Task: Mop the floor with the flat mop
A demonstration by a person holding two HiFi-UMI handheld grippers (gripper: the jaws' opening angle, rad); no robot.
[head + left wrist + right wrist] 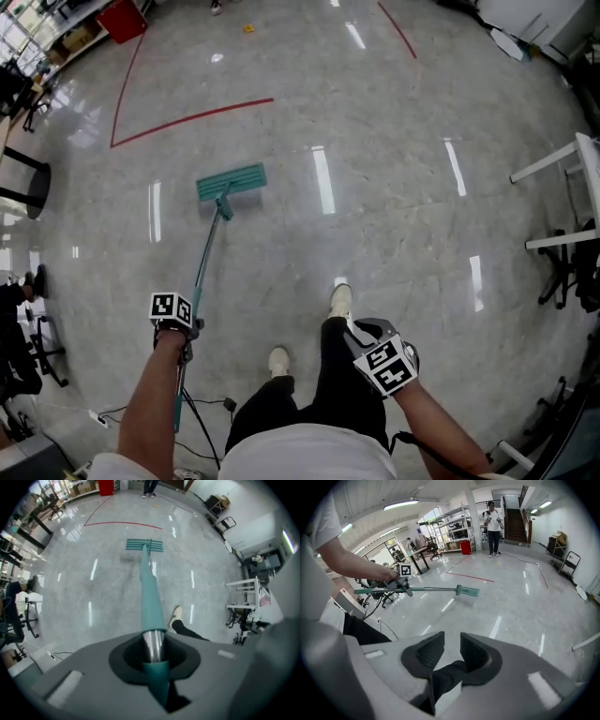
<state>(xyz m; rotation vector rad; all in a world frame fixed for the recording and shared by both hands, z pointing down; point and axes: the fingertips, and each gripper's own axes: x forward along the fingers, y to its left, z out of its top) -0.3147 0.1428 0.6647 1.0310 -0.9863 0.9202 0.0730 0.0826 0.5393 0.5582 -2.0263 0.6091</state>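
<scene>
Left gripper (185,336), at the lower left of the head view, is clamped on the teal mop pole (208,248); its own view shows the jaws closed round the metal section of the shaft. The right gripper (449,651) hangs at the lower right with its jaws a narrow gap apart and nothing between them, only the person's dark trouser leg behind.

So the whole mop rides on one grip set near the pole's upper end. I judge that to be the main risk: on a push the long shaft could twist or slide in the jaws, and the head could tip onto an edge and skip instead of wiping.

Just below the left gripper, black cables (202,408) trail over the floor (375,234) near the person's shoes (278,361). A step back could catch them, or the pole's end could snag them.

Further out, the mop head (232,182) appears to lie flat on the glossy floor, left of centre, short of the red tape line (192,117). The shine suggests a slippery surface underfoot.

A black stool (23,178) at the left edge and a white table frame (562,159) at the right edge could be struck by a wide sweep. Farthest off, the right gripper view shows a person (493,522) standing by the stairs, well apart from the mop.
</scene>
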